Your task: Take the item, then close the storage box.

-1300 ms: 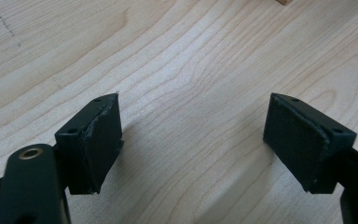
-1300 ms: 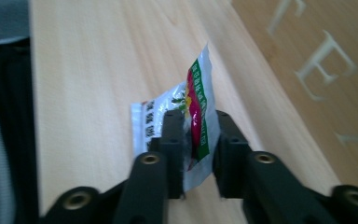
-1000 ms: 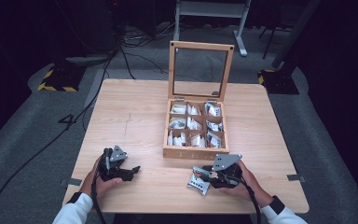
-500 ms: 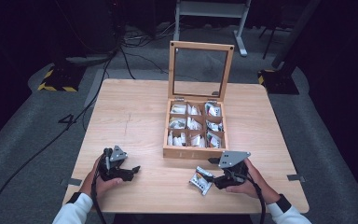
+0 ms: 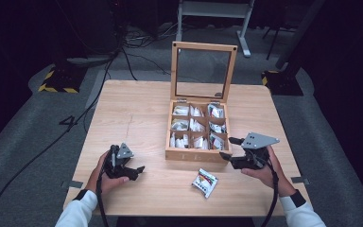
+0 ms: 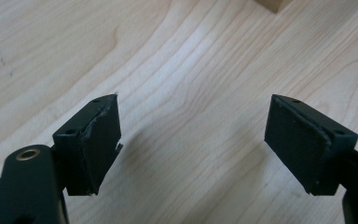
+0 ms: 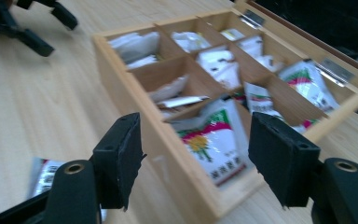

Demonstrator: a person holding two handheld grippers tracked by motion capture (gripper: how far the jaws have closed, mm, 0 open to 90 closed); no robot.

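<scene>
From above, the right gripper is hovering spread, a sachet lying on the desk just beside it. The left gripper is gaping, empty. In the right gripper view, the box is sitting ahead; the sachet looks light, crinkly, best pinched by an edge.

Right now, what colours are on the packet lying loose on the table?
The packet is white with red, green and yellow print, best seen in the high view.
</scene>
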